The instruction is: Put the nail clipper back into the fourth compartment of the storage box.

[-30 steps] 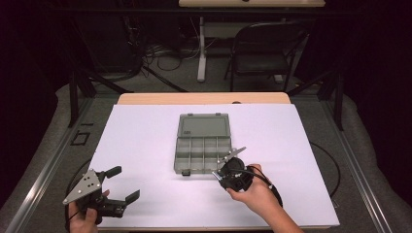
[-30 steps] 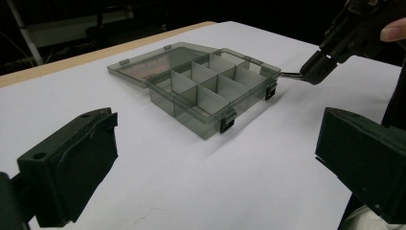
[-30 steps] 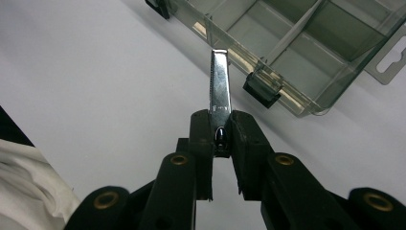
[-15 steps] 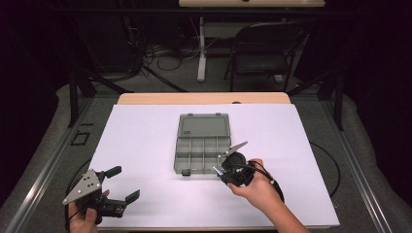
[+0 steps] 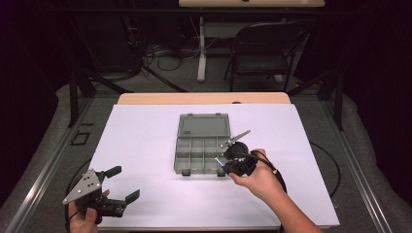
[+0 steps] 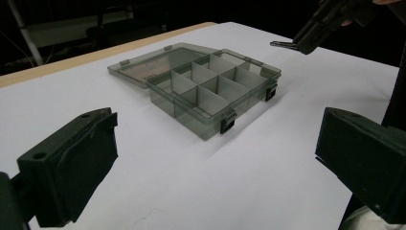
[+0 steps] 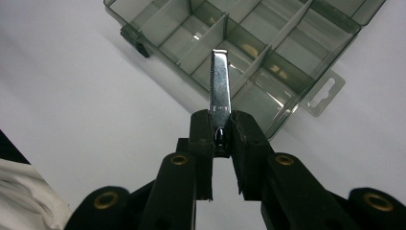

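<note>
Clearly the right tongs (image 7: 221, 136) pinch a metal hair clip (image 7: 220, 84) by one end, holding it above the open compartment box (image 5: 201, 145) mid-desk, probably for dropping in. Left tongs (image 5: 120, 183) rest open near the desk's (image 5: 145, 131) front corner. The clip's gripped end is hidden.

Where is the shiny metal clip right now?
The metal clip is pinched in the right hand-held gripper, held above the near right corner of the open plastic box, in the middle of the white table.

Open box (image 5: 201, 145) blocks centre; surrounding sheet (image 5: 145, 141) free
</note>
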Motion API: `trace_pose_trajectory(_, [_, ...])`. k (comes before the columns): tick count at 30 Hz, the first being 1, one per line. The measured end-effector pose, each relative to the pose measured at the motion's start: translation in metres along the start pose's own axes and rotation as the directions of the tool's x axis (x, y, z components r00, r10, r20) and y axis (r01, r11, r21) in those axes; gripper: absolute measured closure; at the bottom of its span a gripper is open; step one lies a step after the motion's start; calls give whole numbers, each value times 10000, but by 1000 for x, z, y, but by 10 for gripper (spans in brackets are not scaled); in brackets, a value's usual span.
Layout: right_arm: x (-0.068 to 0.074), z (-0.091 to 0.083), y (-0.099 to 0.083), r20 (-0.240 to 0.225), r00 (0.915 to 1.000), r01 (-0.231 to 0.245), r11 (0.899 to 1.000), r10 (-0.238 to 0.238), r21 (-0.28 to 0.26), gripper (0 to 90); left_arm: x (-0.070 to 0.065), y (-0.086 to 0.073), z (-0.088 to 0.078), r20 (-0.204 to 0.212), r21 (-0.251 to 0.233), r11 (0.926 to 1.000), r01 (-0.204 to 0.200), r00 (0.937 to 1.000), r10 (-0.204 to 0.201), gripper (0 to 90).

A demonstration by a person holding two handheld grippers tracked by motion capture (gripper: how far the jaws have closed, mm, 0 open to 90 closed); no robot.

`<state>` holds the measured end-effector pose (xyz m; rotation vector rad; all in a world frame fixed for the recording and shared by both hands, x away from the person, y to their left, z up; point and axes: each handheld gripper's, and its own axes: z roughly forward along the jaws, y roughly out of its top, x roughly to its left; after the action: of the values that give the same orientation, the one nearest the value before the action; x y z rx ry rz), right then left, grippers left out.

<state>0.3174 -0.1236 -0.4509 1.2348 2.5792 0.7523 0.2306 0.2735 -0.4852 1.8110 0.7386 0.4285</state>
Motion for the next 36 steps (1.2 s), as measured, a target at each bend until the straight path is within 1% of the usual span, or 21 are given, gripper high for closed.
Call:
trace_pose_trajectory(4, [-4,-2,6,68,9999,-92,9999,91,69,799,0,0,0,30,-17,10000,19,10000,-19,3])
trace_pose_trajectory(5, [-5,-1,7,66,9999,-101,9999,101,-16,799,0,0,0,31,-9,10000,6,10000,-6,3])
trace_pose_trajectory(7, [-7,-2,10,24,9998,-190,9998,190,55,799,0,0,0,30,-1,10000,0,10000,0,3])
trace_pose_trajectory(8, [-8,-2,10,3,9997,-225,9997,225,-4,799,0,0,0,32,1,10000,-4,10000,4,3])
trace_pose_trajectory(14, [-13,-1,15,135,9996,-251,9997,250,69,799,0,0,0,21,3,10000,-12,10000,12,3])
trace_pose_trajectory(15, [-14,-1,16,127,9996,-247,9997,247,-30,799,0,0,0,16,8,10000,-22,10000,22,3])
trace_pose_trajectory(17, [-15,-2,18,166,9994,-313,9995,312,45,799,0,0,0,23,8,10000,-12,10000,12,3])
trace_pose_trajectory(19, [-16,-1,20,175,9994,-309,9995,310,-44,799,0,0,0,20,9,10000,-13,10000,13,3])
trace_pose_trajectory(21, [-18,-1,22,242,9992,-308,9995,307,46,799,0,0,0,-22,29,10000,-29,10000,29,3])
trace_pose_trajectory(22, [-19,0,24,237,9991,-346,9994,347,-40,799,0,0,0,-14,29,10000,-31,10000,31,3])
trace_pose_trajectory(23, [-19,0,25,268,9990,-348,9994,347,58,799,0,0,0,-9,30,10000,-32,10000,32,3])
trace_pose_trajectory(24, [-20,1,26,246,9989,-398,9992,398,-22,799,0,0,0,-21,32,10000,-32,10000,33,3])
trace_pose_trajectory(25, [-22,2,28,279,9988,-404,9991,401,86,799,0,0,0,-13,28,10000,-29,10000,29,3])
trace_pose_trajectory(26, [-23,3,30,301,9989,-349,9994,346,76,799,0,0,0,-16,29,10000,-29,10000,30,3])
trace_pose_trajectory(28, [-26,5,33,295,9985,-452,9990,452,3,799,1,0,0,-3,23,10000,-22,10000,22,3])
trace_pose_trajectory(29, [-27,5,34,361,9983,-469,9989,466,93,799,1,-1,0,-8,18,10000,-6,10000,6,3])
trace_pose_trajectory(30, [-28,7,35,386,9981,-477,9989,478,-23,798,1,-1,0,-2,16,10000,-8,10000,8,3])
trace_pose_trajectory(33, [-32,10,39,411,9978,-530,9986,526,90,799,1,-1,0,24,13,10000,-13,10000,13,3])
trace_pose_trajectory(34, [-32,11,41,463,9970,-628,9979,620,158,799,1,-1,0,29,15,10000,-19,10000,19,3])
trace_pose_trajectory(35, [-34,13,42,434,9972,-607,9982,606,15,799,1,-1,0,35,18,10000,-21,10000,21,3])
trace_pose_trajectory(36, [-35,14,43,418,9971,-637,9979,632,95,799,1,-1,0,32,22,10000,-32,10000,32,3])
